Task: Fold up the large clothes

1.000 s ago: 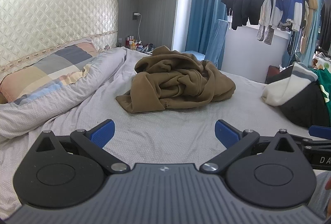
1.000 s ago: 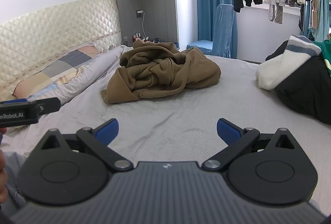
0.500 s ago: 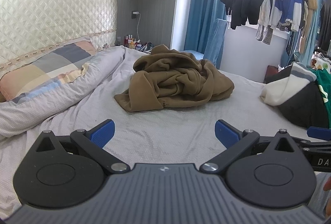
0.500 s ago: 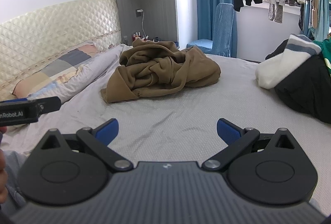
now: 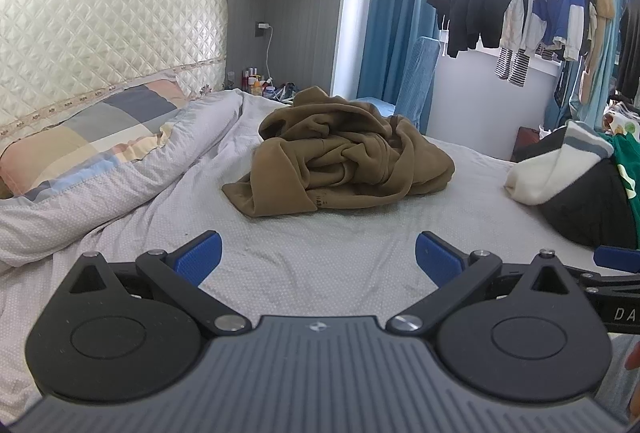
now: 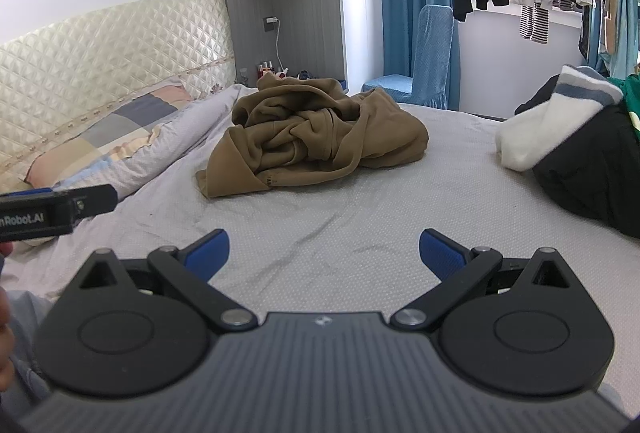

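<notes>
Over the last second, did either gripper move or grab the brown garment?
No grab. The left gripper eased slightly toward the brown garment, which sits a little lower in its view; the right gripper barely shifted. Both stay open and empty above the sheet. Garment, pillow and the clothes pile lie unchanged.

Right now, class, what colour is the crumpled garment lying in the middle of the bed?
Plain olive-brown: the crumpled hoodie, clearest in the left wrist view.

crumpled garment (image 5: 340, 153) mid-bed (image 5: 320, 265), pillow (image 5: 92, 137) left, clothes pile (image 5: 580, 185) right
</notes>
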`<state>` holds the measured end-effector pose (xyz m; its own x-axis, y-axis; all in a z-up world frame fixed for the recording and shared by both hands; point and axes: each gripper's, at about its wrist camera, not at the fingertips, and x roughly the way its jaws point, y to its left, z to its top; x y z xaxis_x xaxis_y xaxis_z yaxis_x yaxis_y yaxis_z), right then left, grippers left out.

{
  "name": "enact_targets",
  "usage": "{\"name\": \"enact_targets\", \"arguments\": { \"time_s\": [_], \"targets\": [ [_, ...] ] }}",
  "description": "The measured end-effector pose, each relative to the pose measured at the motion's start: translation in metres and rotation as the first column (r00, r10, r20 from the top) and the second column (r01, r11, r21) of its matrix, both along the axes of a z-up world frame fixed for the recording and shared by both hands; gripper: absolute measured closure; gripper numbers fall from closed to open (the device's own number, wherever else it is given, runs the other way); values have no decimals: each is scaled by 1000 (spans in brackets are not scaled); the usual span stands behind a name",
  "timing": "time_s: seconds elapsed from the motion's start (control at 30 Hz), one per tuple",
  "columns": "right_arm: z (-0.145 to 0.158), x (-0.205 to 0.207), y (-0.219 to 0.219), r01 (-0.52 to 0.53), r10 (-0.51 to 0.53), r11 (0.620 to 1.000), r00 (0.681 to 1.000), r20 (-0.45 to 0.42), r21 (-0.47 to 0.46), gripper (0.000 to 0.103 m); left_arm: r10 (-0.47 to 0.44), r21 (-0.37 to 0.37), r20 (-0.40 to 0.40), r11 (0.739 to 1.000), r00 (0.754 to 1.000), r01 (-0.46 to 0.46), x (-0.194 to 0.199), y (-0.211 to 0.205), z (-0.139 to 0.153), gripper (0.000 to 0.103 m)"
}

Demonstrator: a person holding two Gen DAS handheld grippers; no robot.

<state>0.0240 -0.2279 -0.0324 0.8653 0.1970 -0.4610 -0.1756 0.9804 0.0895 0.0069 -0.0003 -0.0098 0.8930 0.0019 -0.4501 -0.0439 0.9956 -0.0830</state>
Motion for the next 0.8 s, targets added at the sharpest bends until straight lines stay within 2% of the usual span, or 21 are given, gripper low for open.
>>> {"name": "enact_targets", "arguments": {
  "time_s": [0.8],
  "targets": [
    [-9, 12, 1, 7, -7, 1000, 1000, -30, 2, 0, 0, -6, -15, 1000, 1000, -1, 9, 1, -11, 0]
  ]
}}
